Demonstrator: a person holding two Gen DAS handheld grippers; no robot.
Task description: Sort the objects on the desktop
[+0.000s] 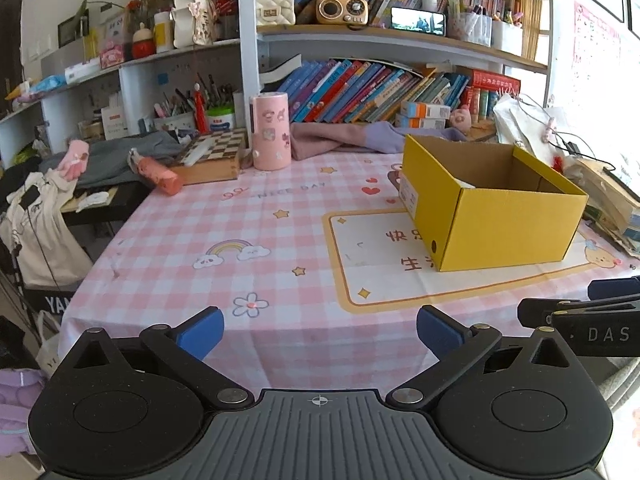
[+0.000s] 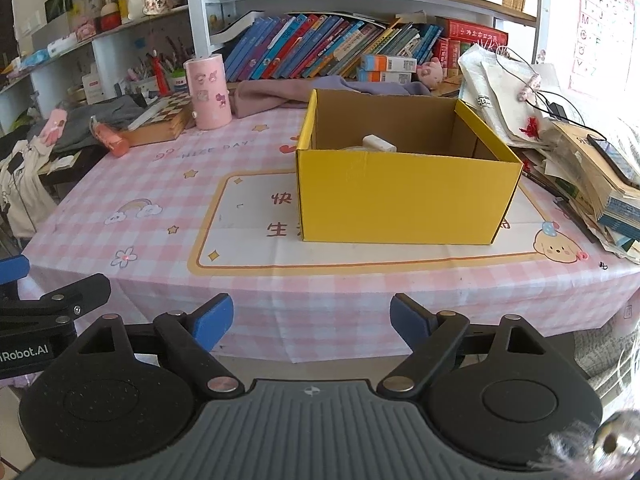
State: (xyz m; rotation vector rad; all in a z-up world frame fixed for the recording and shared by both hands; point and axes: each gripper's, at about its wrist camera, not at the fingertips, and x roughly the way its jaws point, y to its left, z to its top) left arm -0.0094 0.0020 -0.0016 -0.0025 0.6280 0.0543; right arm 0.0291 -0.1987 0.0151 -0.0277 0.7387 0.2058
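Note:
A yellow cardboard box (image 2: pixel 404 196) stands open on the pink checked tablecloth (image 2: pixel 120 184); a small white object (image 2: pixel 379 143) lies inside it. In the left wrist view the same box (image 1: pixel 496 216) sits to the right. My left gripper (image 1: pixel 320 330) hangs open over the table's near edge, nothing between its blue pads. My right gripper (image 2: pixel 312 316) is also open and empty, in front of the box and well short of it. A pink cylinder (image 1: pixel 270 132) with stickers, a chessboard box (image 1: pixel 212 154) and a pink folded umbrella (image 1: pixel 158 172) stand at the far left of the table.
Shelves of books (image 1: pixel 380 92) line the back. A purple cloth (image 1: pixel 344 138) lies behind the box. Piled papers and books (image 2: pixel 580 160) crowd the right edge. Clothes and a pink glove (image 1: pixel 74 158) lie at the left. Each wrist view catches the other gripper at its side.

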